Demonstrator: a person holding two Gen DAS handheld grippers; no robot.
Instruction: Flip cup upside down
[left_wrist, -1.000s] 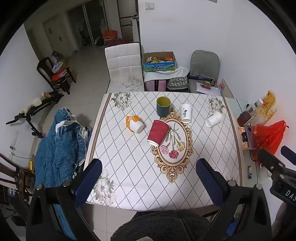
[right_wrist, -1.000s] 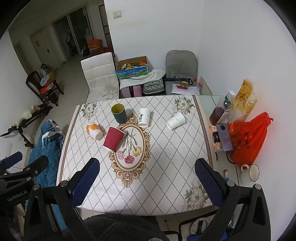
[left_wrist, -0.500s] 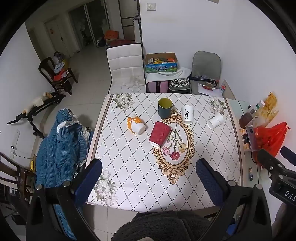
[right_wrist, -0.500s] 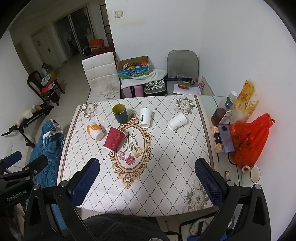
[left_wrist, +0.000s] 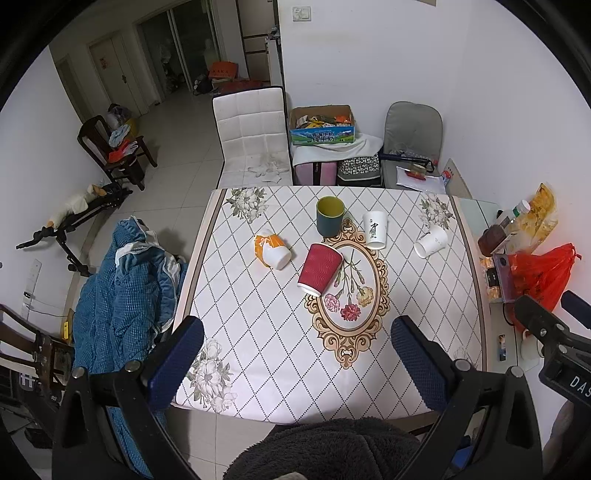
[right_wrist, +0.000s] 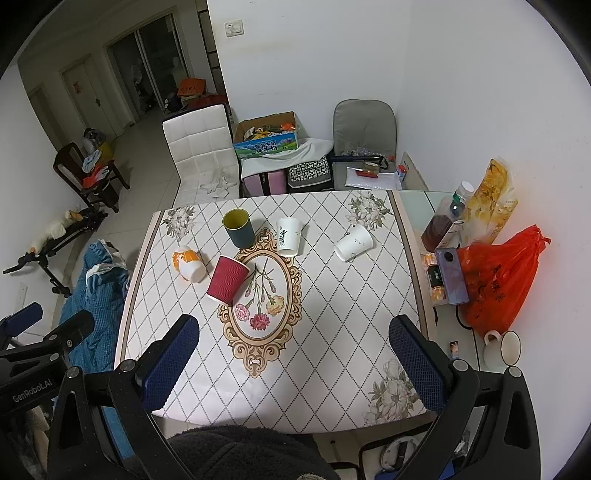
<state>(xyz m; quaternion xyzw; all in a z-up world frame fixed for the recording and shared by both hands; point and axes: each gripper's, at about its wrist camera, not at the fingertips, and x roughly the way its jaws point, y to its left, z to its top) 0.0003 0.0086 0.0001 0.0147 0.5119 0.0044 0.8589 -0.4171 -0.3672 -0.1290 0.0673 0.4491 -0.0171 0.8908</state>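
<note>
Way out ahead of both claws, red cup (left_wrist: 320, 268) on its side on the desk (left_wrist: 280, 354), left claw (left_wrist: 295, 363) and right claw (right_wrist: 295, 363) both wide open, gripping nothing

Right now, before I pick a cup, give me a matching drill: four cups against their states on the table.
Cups:
1. red cup
2. green cup
3. orange cup
4. lettered white cup

States:
A. upright, mouth up, yellow inside
B. on its side, left of the medallion
C. rim down, black characters
D. rim down, ribbed wall

Pairs: 1-D, 2-A, 3-B, 4-C
</note>
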